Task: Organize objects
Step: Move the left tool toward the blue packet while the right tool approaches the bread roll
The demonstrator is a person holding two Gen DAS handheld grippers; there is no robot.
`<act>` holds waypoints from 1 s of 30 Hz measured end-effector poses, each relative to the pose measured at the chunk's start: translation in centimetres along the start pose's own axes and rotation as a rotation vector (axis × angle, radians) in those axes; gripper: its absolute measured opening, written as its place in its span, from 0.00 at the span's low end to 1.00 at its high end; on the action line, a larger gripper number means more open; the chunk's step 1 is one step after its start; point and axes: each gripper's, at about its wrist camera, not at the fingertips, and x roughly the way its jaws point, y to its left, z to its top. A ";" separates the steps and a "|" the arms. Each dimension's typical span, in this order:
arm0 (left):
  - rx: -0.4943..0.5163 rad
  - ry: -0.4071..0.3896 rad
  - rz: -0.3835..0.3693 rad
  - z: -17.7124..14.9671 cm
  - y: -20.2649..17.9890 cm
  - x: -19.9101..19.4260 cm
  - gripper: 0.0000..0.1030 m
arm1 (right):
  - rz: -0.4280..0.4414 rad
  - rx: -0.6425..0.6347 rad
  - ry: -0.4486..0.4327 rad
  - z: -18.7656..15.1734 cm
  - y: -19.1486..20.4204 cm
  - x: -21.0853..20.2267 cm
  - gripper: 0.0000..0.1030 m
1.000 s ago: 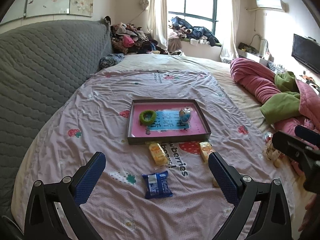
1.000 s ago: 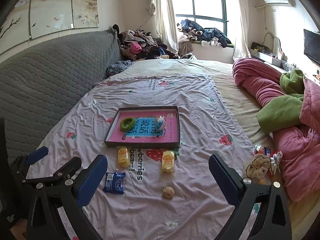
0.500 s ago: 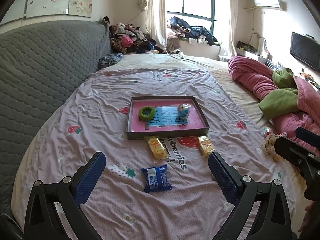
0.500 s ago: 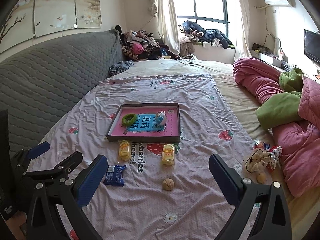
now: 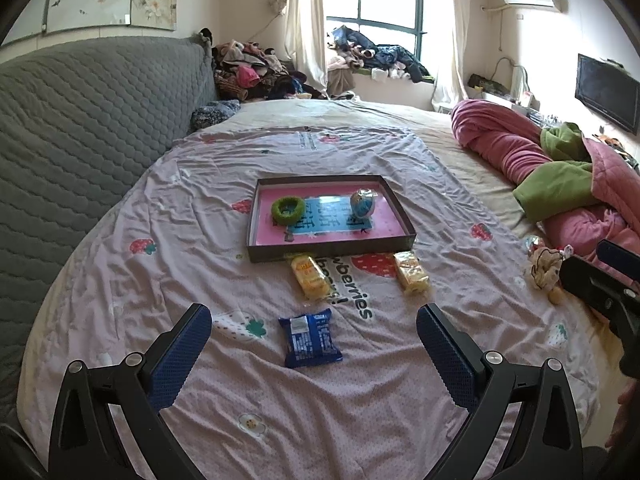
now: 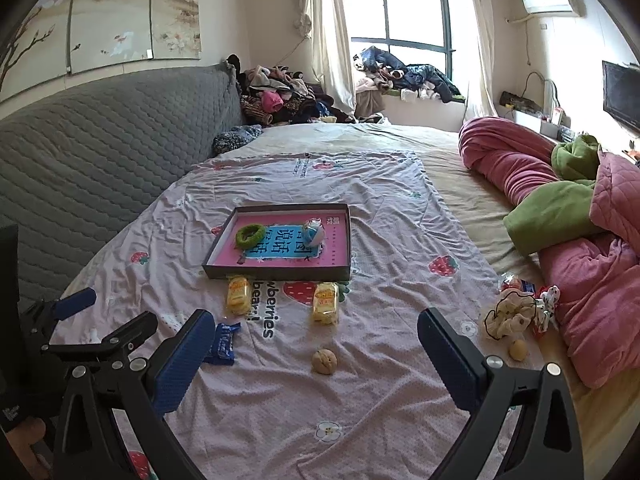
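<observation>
A shallow dark box with a pink floor lies mid-bed, holding a green ring and a blue-white ball. In front of it lie two yellow snack packs, a blue packet and a walnut. My left gripper hangs open over the blue packet, holding nothing. My right gripper is open around the walnut's spot, well above it. Each gripper shows in the other's view, the left one and the right one.
A grey quilted headboard runs along the left. Pink and green quilts pile on the right. A cream scrunchie with small wrapped items and a small yellow ball lie near the quilts. Clothes heap by the window.
Both grippers have drawn back and risen a little; the box and snacks sit slightly farther away in both views. Both stay open and empty.
</observation>
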 end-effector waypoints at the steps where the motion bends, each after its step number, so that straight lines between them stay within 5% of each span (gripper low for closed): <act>1: 0.002 0.002 0.001 -0.2 0.0 0.1 0.99 | 0.000 -0.007 -0.005 -0.2 0.1 0.0 0.99; 30: -0.008 0.047 0.005 -4.8 0.3 6.6 0.99 | 0.025 -0.056 0.066 -4.6 0.2 6.1 0.99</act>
